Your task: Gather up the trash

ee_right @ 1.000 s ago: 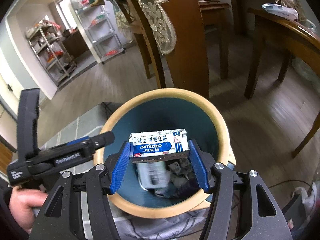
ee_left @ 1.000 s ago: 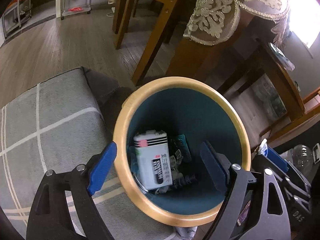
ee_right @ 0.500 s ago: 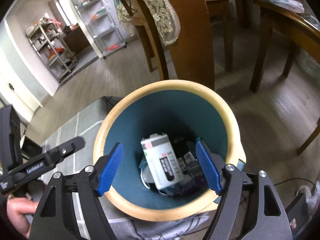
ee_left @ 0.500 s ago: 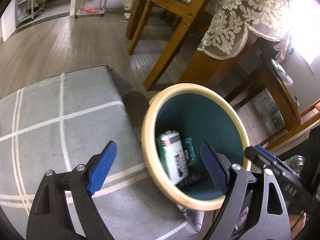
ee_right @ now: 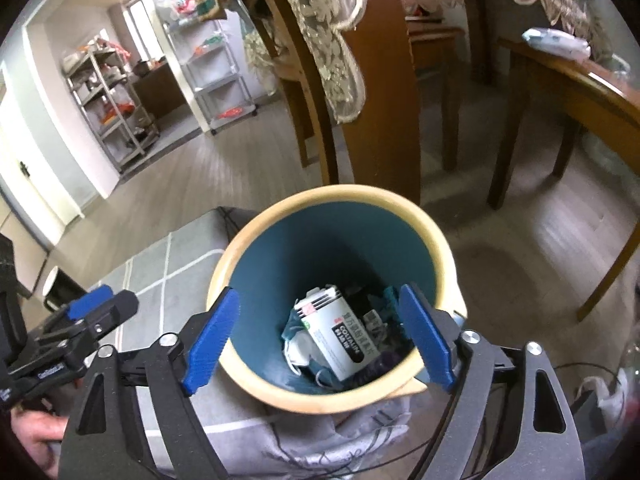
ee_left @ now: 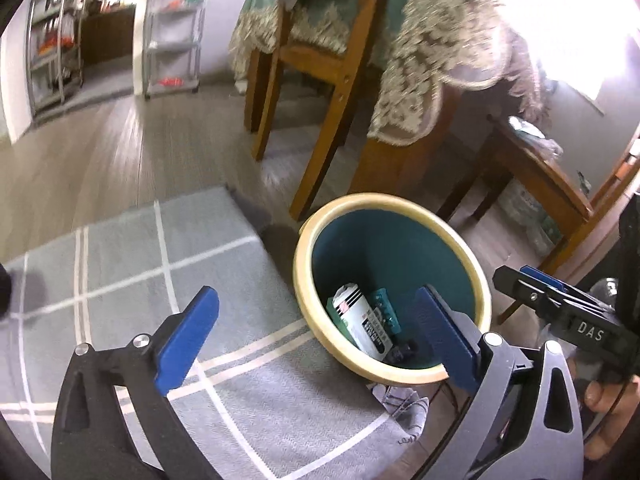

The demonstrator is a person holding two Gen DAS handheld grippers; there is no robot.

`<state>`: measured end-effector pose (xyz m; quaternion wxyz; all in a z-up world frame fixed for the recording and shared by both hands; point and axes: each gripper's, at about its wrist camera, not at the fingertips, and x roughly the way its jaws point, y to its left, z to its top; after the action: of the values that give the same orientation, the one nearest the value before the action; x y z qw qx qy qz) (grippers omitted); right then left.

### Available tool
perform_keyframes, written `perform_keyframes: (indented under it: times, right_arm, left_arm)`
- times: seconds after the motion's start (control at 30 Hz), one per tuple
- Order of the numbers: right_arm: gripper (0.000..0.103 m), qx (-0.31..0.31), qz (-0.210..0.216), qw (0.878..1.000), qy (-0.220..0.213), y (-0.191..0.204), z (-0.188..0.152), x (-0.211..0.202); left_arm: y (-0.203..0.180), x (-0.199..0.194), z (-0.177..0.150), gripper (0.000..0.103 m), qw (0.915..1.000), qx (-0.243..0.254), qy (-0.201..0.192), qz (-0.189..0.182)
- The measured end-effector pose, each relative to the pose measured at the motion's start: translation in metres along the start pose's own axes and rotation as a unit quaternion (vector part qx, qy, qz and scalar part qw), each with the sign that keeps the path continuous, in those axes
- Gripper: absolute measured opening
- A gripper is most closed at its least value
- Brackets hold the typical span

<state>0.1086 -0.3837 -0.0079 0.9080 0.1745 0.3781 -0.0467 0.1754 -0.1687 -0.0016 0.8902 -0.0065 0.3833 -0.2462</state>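
A round trash bin point(ee_right: 400, 200) with a tan rim and teal inside stands on the floor; it also shows in the left wrist view point(ee_left: 348, 200). A white medicine box point(ee_right: 344, 340) lies inside it among other scraps, also visible in the left wrist view point(ee_left: 366, 328). My right gripper point(ee_right: 320, 336) is open and empty just above the bin's near rim. My left gripper point(ee_left: 312, 336) is open and empty, to the left of the bin over the grey rug point(ee_left: 140, 280).
Wooden chair legs point(ee_left: 324, 136) and a table with a lace cloth point(ee_left: 424, 80) stand close behind the bin. Metal shelves point(ee_right: 112, 112) are far back left. A wooden bench point(ee_right: 580, 104) is to the right. A cable point(ee_right: 580, 368) lies on the floor.
My right gripper opened and the box it held dropped into the bin. My left gripper drew back to the left, away from the bin and over the rug.
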Motion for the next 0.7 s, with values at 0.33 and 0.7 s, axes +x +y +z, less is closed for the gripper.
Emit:
perform_keyframes:
  times: [0.33, 0.7]
  right_arm:
    - [0.09, -0.017, -0.026, 0.999, -0.034, 0.008, -0.022, -0.039]
    - [0.092, -0.058, -0.052, 0.995, -0.062, 0.027, -0.048, -0.073]
  left_arm:
    - [-0.01, -0.035, -0.017, 0.097, 0.9996, 0.011, -0.025, 0.008]
    - [-0.01, -0.06, -0.035, 0.097, 0.9993, -0.001, -0.031, 0.021]
